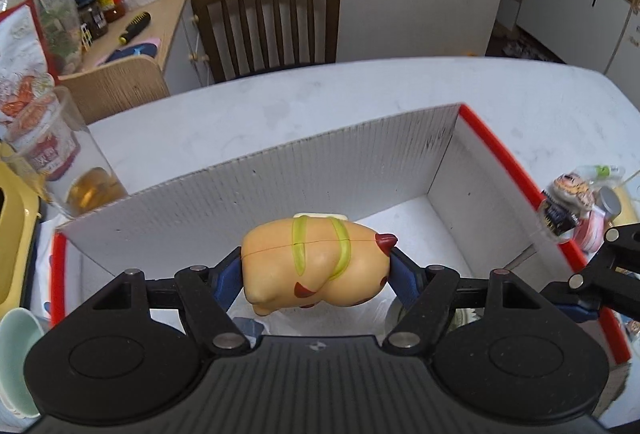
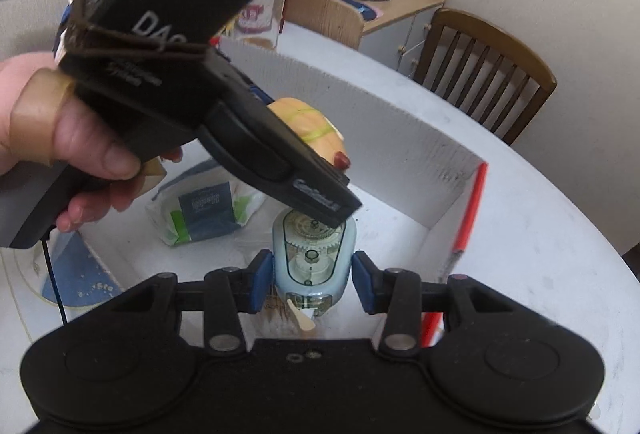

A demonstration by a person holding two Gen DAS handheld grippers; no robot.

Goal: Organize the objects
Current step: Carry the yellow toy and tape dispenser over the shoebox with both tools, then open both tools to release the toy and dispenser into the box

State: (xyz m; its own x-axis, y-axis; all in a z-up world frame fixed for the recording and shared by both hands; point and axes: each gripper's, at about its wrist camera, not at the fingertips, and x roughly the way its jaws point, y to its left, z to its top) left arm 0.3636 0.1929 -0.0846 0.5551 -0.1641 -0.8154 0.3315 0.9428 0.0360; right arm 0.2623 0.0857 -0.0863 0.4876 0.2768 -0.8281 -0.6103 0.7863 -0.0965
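Observation:
A white cardboard box (image 1: 280, 186) with red edges stands on the table. My left gripper (image 1: 316, 274) is shut on an orange-yellow toy figure (image 1: 316, 254) with green stripes and red tips, held above the box's inside. In the right wrist view the same toy (image 2: 308, 122) shows behind the left tool's black body, which a hand (image 2: 80, 146) grips. My right gripper (image 2: 312, 282) is shut on a pale blue correction tape dispenser (image 2: 314, 258), also over the box's inside (image 2: 380, 234). A green and white packet (image 2: 208, 210) lies on the box floor.
A glass (image 1: 80, 174) with amber liquid, a yellow container (image 1: 12, 234) and a pale green cup (image 1: 16, 346) stand left of the box. Small packaged items (image 1: 580, 206) lie to its right. A wooden chair (image 1: 272, 22) and a cluttered side cabinet (image 1: 132, 34) stand beyond the white table (image 1: 480, 94).

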